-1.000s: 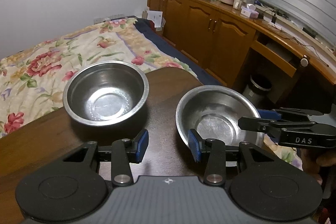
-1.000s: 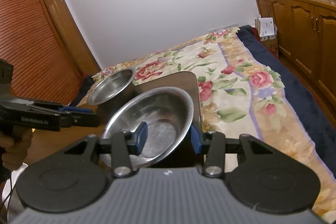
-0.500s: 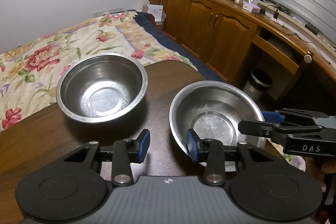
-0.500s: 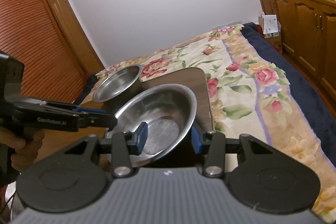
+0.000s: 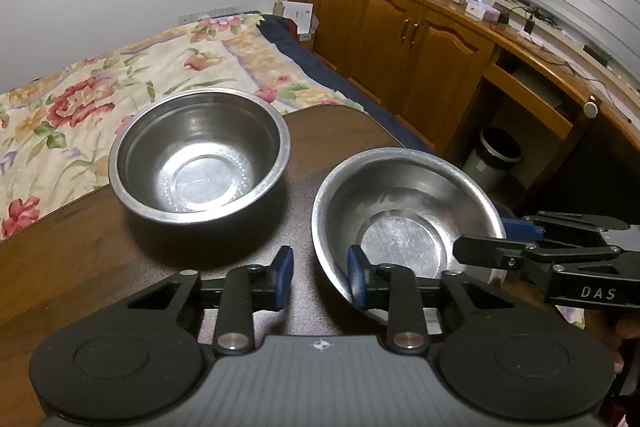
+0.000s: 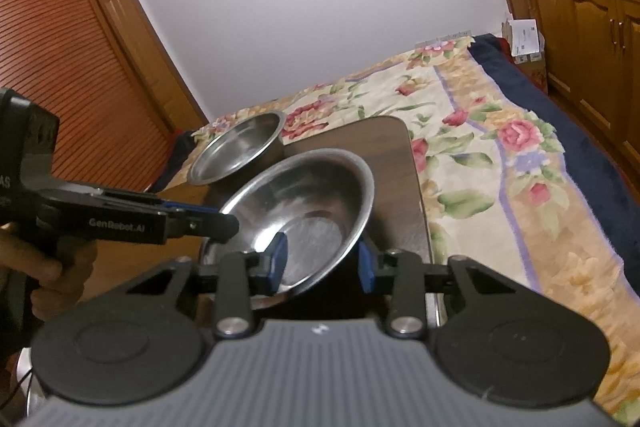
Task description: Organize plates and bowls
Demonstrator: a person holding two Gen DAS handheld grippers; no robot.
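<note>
1. Table (image 5: 80, 259): dark wood, rounded corner; a bed with a floral cover (image 5: 72, 95) lies beyond its far edge.
2. Deep steel bowl (image 5: 200, 155) stands upright on the table toward the bed side, well clear of both tools.
3. Shallow steel bowl (image 5: 404, 227) sits nearer the table's right edge, tilted, its near rim raised off the wood.
4. Right gripper (image 6: 322, 261): blue pads straddle the shallow bowl's near rim, one pad inside the bowl and one outside, with the jaws at a middling gap. Whether the pads actually press the metal, cannot tell.
5. Left gripper (image 5: 320, 279): jaws apart at a moderate gap, holding nothing. It hovers over the table between the two bowls, right pad just beside the shallow bowl's outer wall.
6. From the right wrist view, a hand (image 6: 48, 263) grips the left tool's handle, off the table's left side.
7. Wooden cabinets (image 5: 400, 39) run along the wall past the table's right side; a small bin (image 5: 496, 159) stands on the floor below.
</note>
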